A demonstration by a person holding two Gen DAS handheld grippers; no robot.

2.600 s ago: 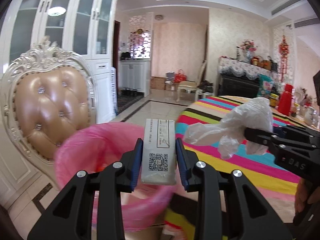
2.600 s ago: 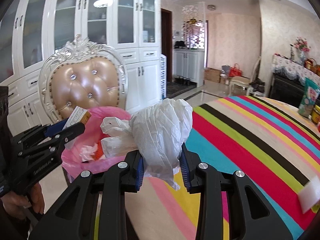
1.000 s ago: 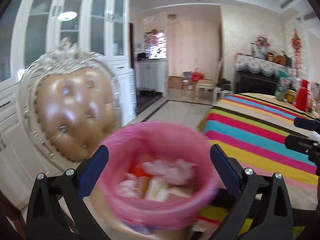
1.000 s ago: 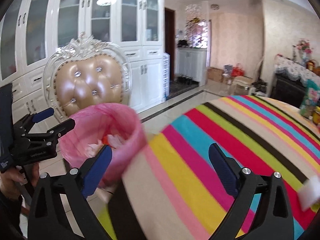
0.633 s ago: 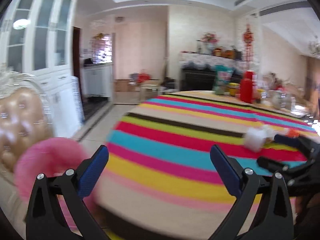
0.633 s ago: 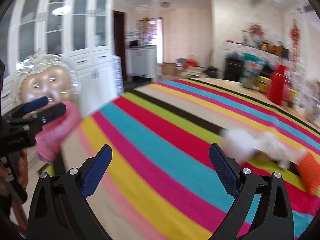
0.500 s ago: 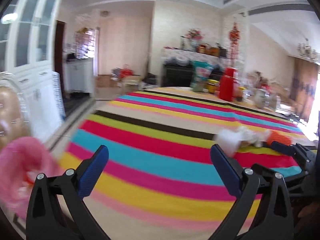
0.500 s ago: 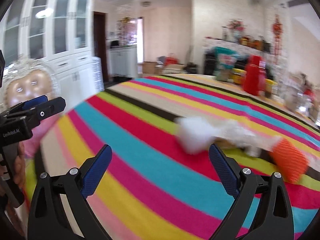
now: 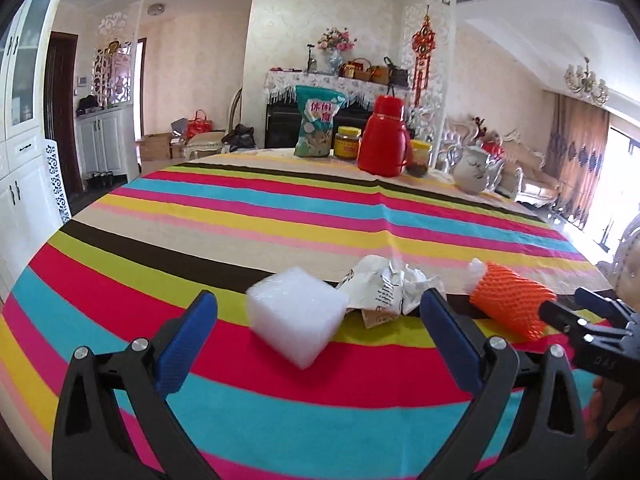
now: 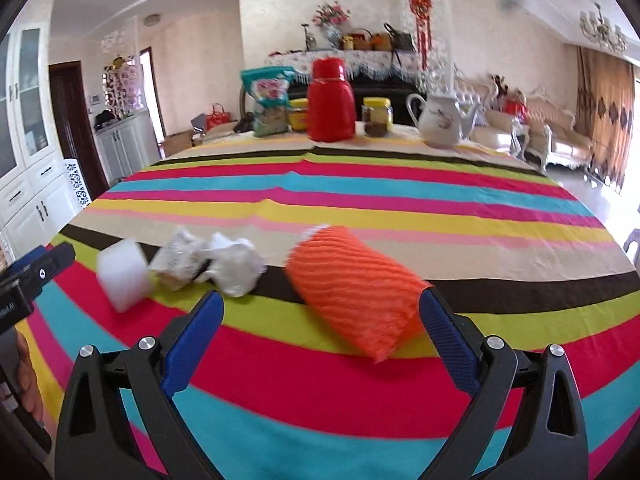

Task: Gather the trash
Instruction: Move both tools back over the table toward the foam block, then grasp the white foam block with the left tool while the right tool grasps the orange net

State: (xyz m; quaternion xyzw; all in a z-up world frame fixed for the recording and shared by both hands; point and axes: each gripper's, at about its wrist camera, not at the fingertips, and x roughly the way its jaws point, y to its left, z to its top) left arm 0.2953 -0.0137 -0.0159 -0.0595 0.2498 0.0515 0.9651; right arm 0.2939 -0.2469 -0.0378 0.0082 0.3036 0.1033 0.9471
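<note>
Trash lies in a row on the striped tablecloth [image 9: 280, 208]. A white foam block [image 9: 297, 320] lies between the open jaws of my left gripper [image 9: 316, 332]. Crumpled white paper [image 9: 384, 288] sits just behind it. An orange foam net sleeve [image 9: 510, 304] lies to the right. In the right wrist view the orange sleeve [image 10: 354, 292] lies between the open jaws of my right gripper [image 10: 322, 328], with the crumpled paper [image 10: 208, 260] and foam block [image 10: 122, 274] to its left. Both grippers are empty.
At the table's far side stand a red thermos [image 9: 384, 138], a teal snack bag [image 9: 318, 120], yellow-lidded jars [image 9: 348, 142] and a white teapot [image 9: 474, 170]. White cabinets [image 9: 20, 160] line the left wall. A sofa [image 10: 548, 128] stands at the far right.
Both grippers let go of the box and plastic bag over the pink bin, opened, and swung right, from the bin and chair to the trash on the table.
</note>
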